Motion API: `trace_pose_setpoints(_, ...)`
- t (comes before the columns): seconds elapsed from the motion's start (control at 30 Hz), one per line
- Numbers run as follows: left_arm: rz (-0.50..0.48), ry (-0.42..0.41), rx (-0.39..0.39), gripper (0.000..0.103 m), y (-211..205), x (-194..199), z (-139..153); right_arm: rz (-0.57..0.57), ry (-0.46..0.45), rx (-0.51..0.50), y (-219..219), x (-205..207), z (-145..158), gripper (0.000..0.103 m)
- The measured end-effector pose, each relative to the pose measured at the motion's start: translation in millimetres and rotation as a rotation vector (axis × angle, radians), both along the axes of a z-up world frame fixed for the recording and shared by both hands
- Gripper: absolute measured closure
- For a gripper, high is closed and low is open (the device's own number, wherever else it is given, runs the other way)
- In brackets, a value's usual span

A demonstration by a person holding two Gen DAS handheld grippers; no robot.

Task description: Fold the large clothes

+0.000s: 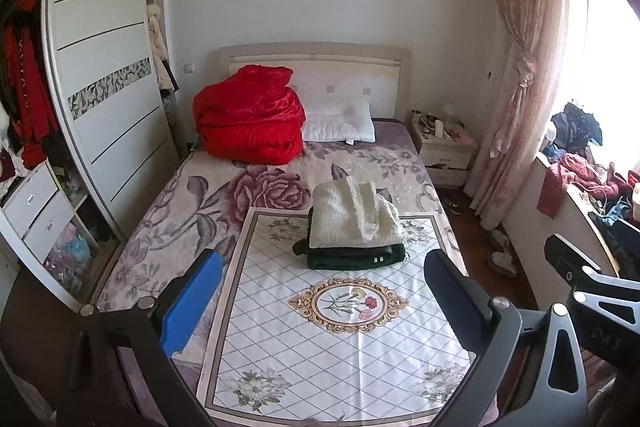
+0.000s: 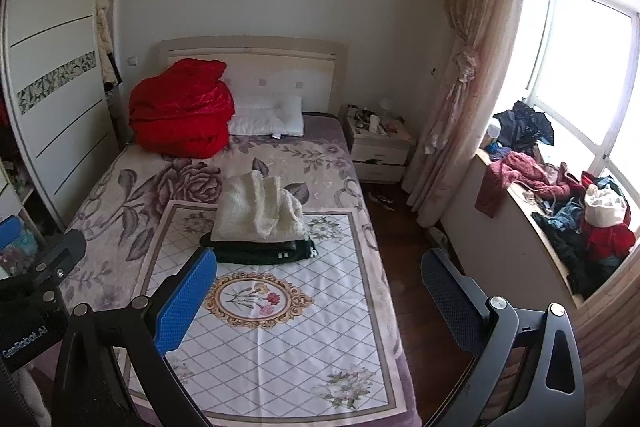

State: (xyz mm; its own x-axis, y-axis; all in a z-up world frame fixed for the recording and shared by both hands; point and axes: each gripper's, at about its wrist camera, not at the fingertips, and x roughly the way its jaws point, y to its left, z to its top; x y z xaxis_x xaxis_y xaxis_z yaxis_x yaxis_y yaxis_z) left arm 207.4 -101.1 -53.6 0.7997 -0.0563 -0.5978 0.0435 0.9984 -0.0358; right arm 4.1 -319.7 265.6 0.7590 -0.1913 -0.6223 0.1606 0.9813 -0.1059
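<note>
While the left gripper hangs above the foot of the bed, its blue-padded fingers stand wide apart with nothing between them. Seen from its camera, a white diamond-patterned cloth covers the near half of the bed, and at that cloth's far end sits a stack of folded clothes: a cream fleecy garment lying on top of a dark green garment. Farther back, a bundled red quilt leans against the headboard, touching a white pillow beside it. A wardrobe stands along the left wall, a nightstand sits to the right of the bed, and a pink curtain is tied back near the window. Part of the other gripper's black frame pokes in at the lower right edge.

From the right wrist camera, the right gripper is likewise spread wide and holds nothing; one finger hangs over the patterned cloth, the other over the dark wooden floor beside the bed. The folded stack lies ahead and a little left of centre, cream over green. Along the window ledge on the right, a loose heap of unfolded clothes is piled up, well apart from the bed.
</note>
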Motion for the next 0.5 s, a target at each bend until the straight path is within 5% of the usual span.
trace_pose_setpoints(0.5,0.010,-0.019,-0.007,0.000,3.7,0.4,6.9,-0.011,-0.025,0.001,-9.3,-0.4,3.3,0.000)
